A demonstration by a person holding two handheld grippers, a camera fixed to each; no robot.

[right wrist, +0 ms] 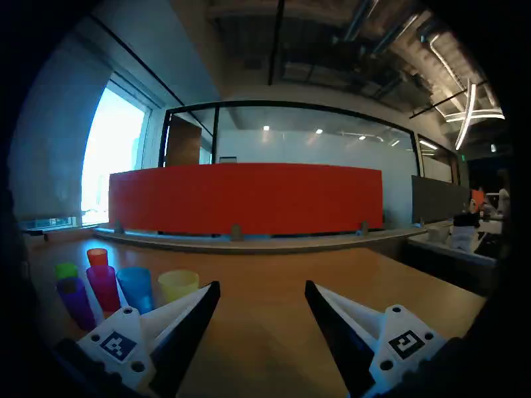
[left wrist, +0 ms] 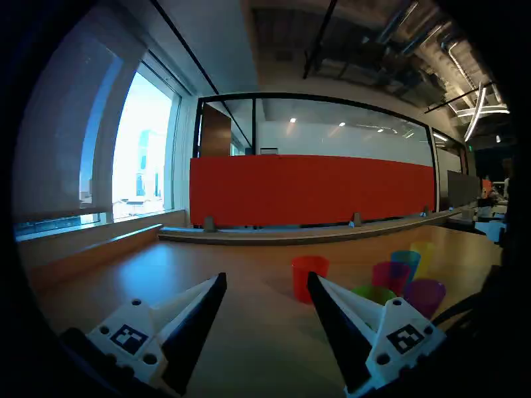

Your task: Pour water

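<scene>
Likely the approach: left tool (left wrist: 266, 276) and right tool (right wrist: 262, 284) wide, empty; next, probably grasp the red plastic cup (left wrist: 310, 265).

Daylight from the window (left wrist: 143, 169), left of the jaws, blows out white and sheens the tabletop (left wrist: 265, 345) blue; strip lights (left wrist: 479, 111) glare high to their right; fisheye bends the edges.

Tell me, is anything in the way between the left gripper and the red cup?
Nothing visible is. The left gripper is open, and the red cup stands beyond one of its fingertips with just bare table before it. The other cups cluster off to the red cup's side, not in front of it.
</scene>
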